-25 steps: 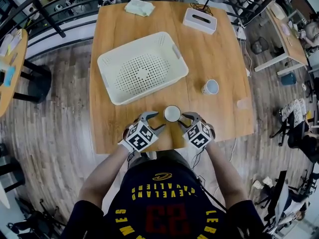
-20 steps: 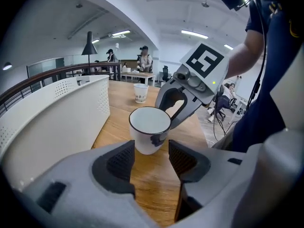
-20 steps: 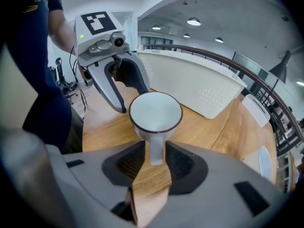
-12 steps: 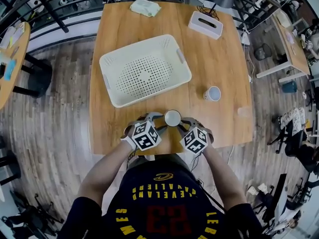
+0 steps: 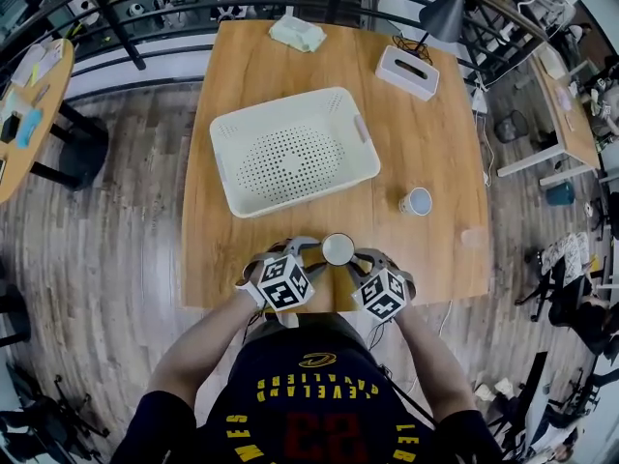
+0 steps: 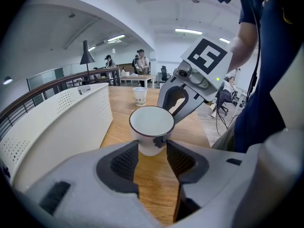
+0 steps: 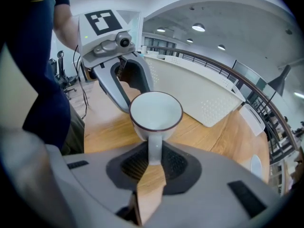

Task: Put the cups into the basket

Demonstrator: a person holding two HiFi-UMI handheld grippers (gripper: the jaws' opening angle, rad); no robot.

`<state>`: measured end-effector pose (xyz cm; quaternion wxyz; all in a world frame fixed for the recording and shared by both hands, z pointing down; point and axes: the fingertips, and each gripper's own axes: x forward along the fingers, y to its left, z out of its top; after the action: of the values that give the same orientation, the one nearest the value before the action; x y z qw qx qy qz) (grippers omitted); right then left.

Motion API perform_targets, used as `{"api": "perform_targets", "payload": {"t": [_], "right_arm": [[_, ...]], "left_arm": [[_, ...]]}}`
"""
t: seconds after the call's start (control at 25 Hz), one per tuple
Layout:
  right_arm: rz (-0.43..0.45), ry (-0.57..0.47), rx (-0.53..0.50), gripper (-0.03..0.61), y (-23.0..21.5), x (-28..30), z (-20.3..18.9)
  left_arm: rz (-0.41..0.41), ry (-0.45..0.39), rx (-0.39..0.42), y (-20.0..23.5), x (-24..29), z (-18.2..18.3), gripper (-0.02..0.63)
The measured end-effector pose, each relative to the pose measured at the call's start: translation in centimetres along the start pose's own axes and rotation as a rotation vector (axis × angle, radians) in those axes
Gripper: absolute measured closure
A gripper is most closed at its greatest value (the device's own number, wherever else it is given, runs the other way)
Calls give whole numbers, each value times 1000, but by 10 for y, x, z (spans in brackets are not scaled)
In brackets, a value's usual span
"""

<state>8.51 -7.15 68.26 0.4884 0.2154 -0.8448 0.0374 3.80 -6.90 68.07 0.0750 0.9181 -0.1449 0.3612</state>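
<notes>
Person: stands at the near edge of the wooden surface (image 5: 426,124), a pair of tongs in each hand, both angled down at one cup.
Near cup (image 5: 338,248): white with a dark rim, upright on the surface close to the near edge, between the two pairs of tongs.
Right tongs (image 7: 153,163): have just been closing; the pads now pinch the cup's handle (image 7: 154,148), nearly together.
Left tongs (image 6: 152,151): about half open and have just been closing; the tips sit against either side of the cup's lower body.
Far cup (image 5: 417,201): upright, alone, out to the right, well apart from the grippers.
Basket (image 5: 290,158): white, perforated, mid-surface to the left, nothing in it.
Back edge: a white tissue box (image 5: 407,72) right, a crumpled cloth (image 5: 297,34) beside the far rim.
</notes>
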Motion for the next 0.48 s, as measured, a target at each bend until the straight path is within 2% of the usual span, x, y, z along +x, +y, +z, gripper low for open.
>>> {"api": "perform_targets", "payload": {"t": [0.24, 0.36, 0.48], "right_arm": [[16, -96, 66, 514, 2, -26, 33], [19, -158, 104, 514, 4, -35, 58], [7, -180, 75, 514, 1, -45, 86]], "left_arm": [[53, -110, -7, 2, -42, 23, 420], [90, -185, -46, 9, -72, 34, 420], [126, -258, -91, 17, -101, 44, 420]]}}
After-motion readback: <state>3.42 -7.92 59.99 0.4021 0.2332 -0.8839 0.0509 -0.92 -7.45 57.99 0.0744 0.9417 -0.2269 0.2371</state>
